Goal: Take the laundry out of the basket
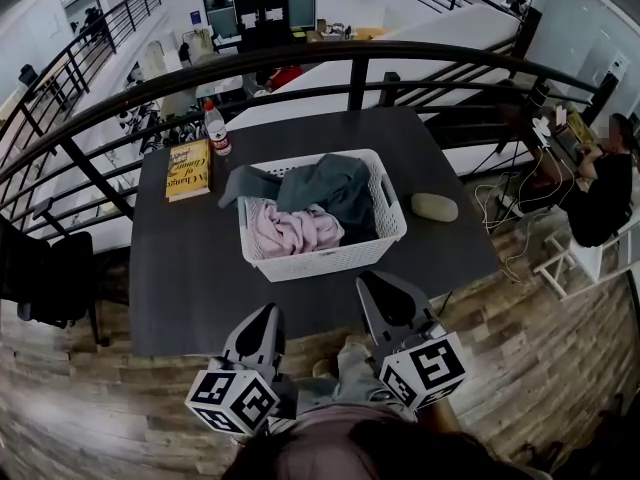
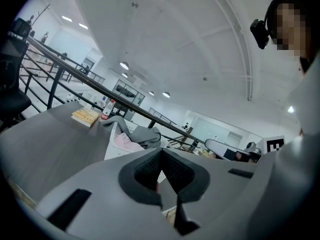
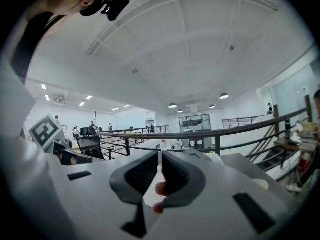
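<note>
A white slatted laundry basket (image 1: 330, 258) stands in the middle of the dark table (image 1: 190, 268). In it lie a grey garment (image 1: 330, 188), one sleeve hanging over the left rim, and a pink garment (image 1: 295, 230) at the front left. Both grippers hover at the table's near edge, short of the basket and apart from it. The left gripper (image 1: 266, 318) is shut and empty; its own view shows the basket (image 2: 114, 145) and grey garment (image 2: 142, 134) ahead. The right gripper (image 1: 382, 286) is also shut with nothing held, and its jaws (image 3: 160, 154) point at the basket's front wall.
A yellow book (image 1: 188, 168) and a plastic bottle (image 1: 218, 133) sit at the table's far left. A grey oval object (image 1: 434, 207) lies right of the basket. A black railing (image 1: 350, 58) runs behind the table. A person (image 1: 600, 193) sits at the right; a dark chair (image 1: 45, 268) stands left.
</note>
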A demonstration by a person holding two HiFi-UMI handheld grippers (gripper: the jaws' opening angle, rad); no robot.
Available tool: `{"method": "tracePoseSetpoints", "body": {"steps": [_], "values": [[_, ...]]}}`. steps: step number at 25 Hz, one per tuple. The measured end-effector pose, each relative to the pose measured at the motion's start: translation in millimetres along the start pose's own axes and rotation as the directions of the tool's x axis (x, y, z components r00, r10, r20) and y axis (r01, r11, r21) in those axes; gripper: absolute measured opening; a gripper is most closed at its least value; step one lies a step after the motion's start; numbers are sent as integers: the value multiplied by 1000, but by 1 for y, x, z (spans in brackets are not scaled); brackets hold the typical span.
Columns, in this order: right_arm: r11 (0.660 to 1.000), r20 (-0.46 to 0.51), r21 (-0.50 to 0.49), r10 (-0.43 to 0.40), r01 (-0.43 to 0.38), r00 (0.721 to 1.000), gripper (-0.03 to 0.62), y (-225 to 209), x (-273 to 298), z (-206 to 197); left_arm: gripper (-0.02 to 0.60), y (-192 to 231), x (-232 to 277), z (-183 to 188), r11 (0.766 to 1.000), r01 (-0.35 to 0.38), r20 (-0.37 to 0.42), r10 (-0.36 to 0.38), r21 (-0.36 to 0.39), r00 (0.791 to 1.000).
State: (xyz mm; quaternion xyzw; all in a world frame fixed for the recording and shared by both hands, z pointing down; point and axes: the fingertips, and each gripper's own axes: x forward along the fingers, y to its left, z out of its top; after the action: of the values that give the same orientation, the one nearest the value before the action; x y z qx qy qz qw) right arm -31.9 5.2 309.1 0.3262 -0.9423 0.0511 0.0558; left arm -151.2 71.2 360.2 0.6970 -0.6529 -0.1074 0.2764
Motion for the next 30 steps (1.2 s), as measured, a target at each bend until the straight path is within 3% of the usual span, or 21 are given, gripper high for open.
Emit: {"method": "tracePoseSetpoints", "body": {"steps": [17,30], "values": [[996,-39,-52,69,-71,997,101,-70,66,8,-2,8,73,22,996,-89,32,89,-10,996],[986,-130,-117,106,-122,986,201,-121,132,-1,-2,30,122,35,986,-162,33,164,-40,986]]}}
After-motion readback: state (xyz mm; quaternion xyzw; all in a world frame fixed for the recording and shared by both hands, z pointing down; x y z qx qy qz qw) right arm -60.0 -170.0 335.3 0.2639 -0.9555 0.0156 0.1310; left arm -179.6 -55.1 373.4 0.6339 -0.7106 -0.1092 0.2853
